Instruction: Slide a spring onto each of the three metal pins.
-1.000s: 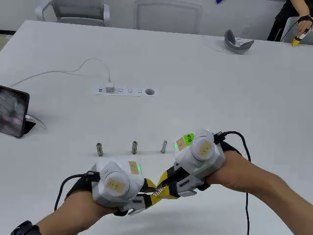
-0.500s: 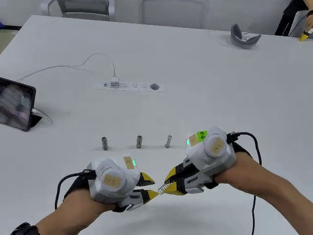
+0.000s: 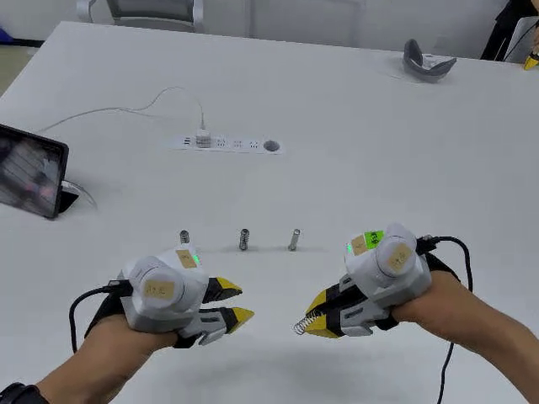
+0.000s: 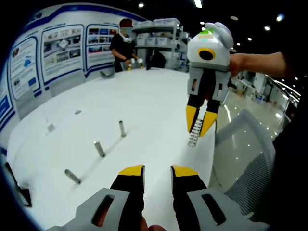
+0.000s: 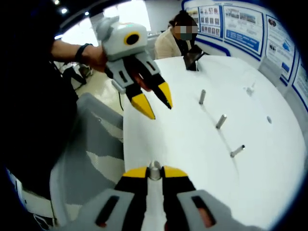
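left tool (image 3: 242, 301) jaws apart, empty | right tool (image 3: 313, 324) clamps spring (image 3: 301, 324) | three pins (image 3: 243, 239) upright on counter (image 3: 379, 151)

The right gripper (image 5: 154, 174) has its jaws closed on a spring (image 5: 154, 168), seen end-on. Above them the left gripper (image 5: 158, 107) hangs with its jaws apart. Three metal pins (image 5: 221, 121) stand in a row on the white surface (image 5: 187, 144).
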### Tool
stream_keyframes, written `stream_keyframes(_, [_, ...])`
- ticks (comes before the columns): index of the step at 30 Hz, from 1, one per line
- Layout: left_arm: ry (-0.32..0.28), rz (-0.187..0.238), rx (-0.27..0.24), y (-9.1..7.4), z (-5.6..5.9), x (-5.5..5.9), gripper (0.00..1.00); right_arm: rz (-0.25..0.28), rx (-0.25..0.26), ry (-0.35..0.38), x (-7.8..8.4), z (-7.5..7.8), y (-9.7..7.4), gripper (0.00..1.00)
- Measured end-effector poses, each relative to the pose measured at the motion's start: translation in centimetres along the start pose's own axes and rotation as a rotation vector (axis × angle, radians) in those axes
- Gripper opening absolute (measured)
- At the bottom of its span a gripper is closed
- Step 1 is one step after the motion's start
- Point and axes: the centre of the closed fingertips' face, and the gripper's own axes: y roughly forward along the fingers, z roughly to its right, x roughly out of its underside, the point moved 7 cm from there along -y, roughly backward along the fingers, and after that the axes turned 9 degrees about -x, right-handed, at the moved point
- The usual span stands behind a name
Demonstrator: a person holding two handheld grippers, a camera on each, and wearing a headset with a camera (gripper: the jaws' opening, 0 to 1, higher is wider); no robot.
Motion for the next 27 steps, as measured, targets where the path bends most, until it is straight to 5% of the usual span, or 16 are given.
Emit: stream_keyframes(27, [-0.127, -0.005, -0.149, -2.9, -4.1, 2.4, 0.32, -0.024, 0.058, 0.081, 1.0, 3.3, -0.6, 0.12])
